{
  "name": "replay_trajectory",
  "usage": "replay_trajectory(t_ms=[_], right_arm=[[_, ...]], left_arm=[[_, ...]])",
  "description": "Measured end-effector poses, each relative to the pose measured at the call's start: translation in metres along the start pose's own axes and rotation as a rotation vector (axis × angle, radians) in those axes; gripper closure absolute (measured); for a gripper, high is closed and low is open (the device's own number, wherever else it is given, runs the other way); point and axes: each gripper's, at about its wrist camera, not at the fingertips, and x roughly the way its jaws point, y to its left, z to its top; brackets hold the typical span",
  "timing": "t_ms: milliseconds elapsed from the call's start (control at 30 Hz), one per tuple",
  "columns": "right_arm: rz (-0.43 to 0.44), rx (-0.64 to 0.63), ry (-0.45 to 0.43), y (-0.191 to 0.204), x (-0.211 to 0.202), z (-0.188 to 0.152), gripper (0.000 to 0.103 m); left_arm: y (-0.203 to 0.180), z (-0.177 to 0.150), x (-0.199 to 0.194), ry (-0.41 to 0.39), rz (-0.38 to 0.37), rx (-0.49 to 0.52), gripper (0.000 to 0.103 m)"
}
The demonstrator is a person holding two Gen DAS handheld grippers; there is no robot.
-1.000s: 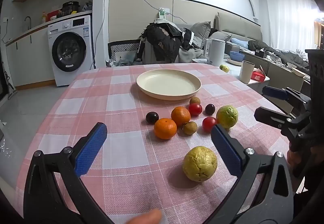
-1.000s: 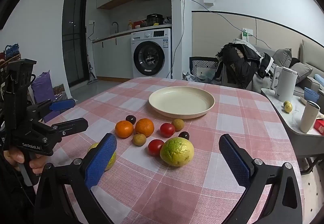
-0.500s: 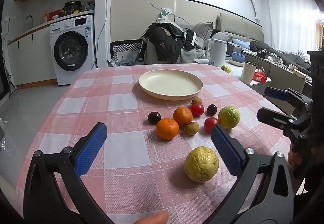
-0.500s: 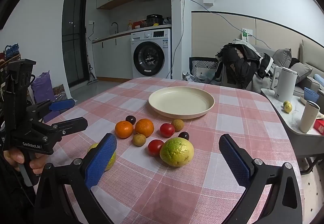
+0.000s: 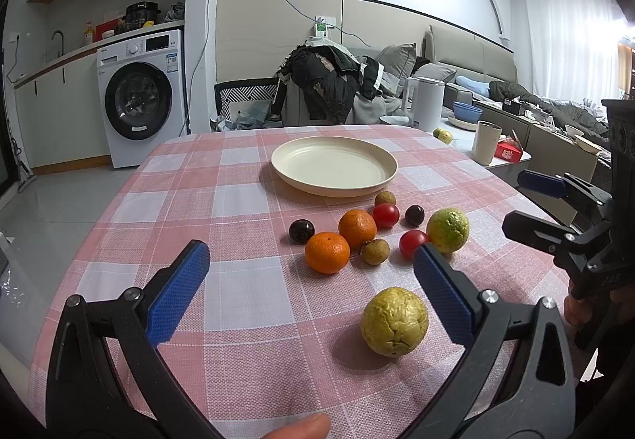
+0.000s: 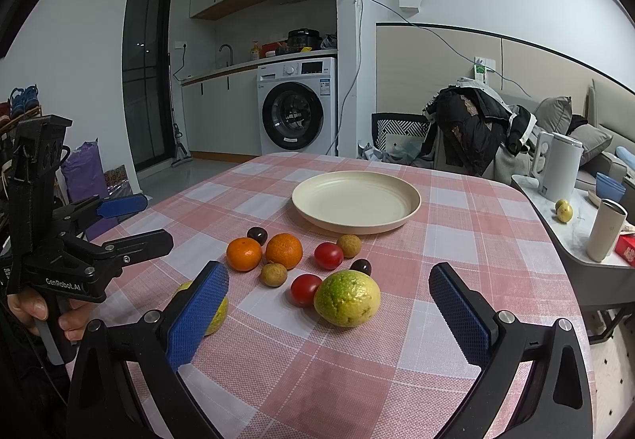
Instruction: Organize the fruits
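— Blue-padded fingers [image 5: 178,292] spread wide on our left gripper [image 5: 307,290] and right gripper [image 6: 327,318], both hovering level over the worktop [image 5: 238,280].
— Since before, we've barely shifted; fruits [image 5: 357,229] sit beside the cream plate [image 5: 391,165].

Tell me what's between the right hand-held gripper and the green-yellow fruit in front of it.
Only bare checked tablecloth lies between the open right hand-held gripper and the green-yellow fruit, seen in the right wrist view.
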Motion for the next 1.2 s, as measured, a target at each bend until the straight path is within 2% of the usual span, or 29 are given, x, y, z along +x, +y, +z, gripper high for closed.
replay_trajectory(t_ms=[1200], right_arm=[[-0.001,-0.001,-0.002,-0.0006,-0.0001,0.0001,0.000]], left_arm=[[-0.0014,-0.0004,-0.0050,0.000,0.001,-0.002,0.001]])
